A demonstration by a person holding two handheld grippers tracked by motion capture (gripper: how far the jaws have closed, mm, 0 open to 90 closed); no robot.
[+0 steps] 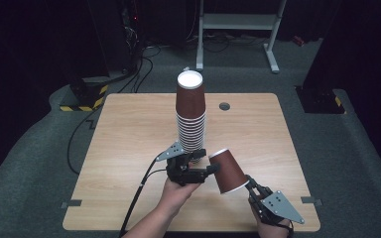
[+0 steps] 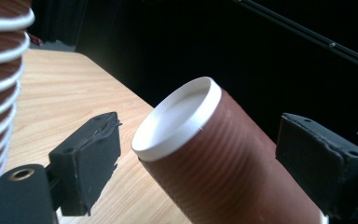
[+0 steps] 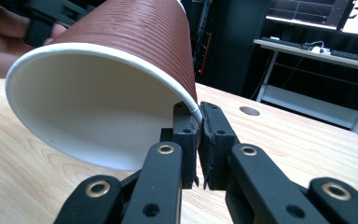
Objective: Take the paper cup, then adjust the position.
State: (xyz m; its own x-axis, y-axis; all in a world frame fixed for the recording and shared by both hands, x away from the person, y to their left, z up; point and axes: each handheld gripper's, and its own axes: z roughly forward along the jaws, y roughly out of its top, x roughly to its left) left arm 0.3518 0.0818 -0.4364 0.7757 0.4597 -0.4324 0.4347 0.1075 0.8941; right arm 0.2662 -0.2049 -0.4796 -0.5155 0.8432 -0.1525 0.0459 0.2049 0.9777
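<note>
- Our right gripper pinches the cup by its rim, tilted above the table beside the stack.
- Left gripper spread round cup's base, pads not touching.
- Handover step; next, left must clamp before right lets go.

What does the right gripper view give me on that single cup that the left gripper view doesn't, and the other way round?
Right gripper view: the cup's white inside, and the right gripper pinching the rim wall, one jaw inside and one outside. Beyond it, a round grommet in the table.

Left gripper view: the cup's closed white base, lying between the left gripper's jaws, which stand apart from it on both sides, and the stack of upside-down cups at the left edge.

Both: the same brown ribbed cup, tilted on its side above the wooden table.
</note>
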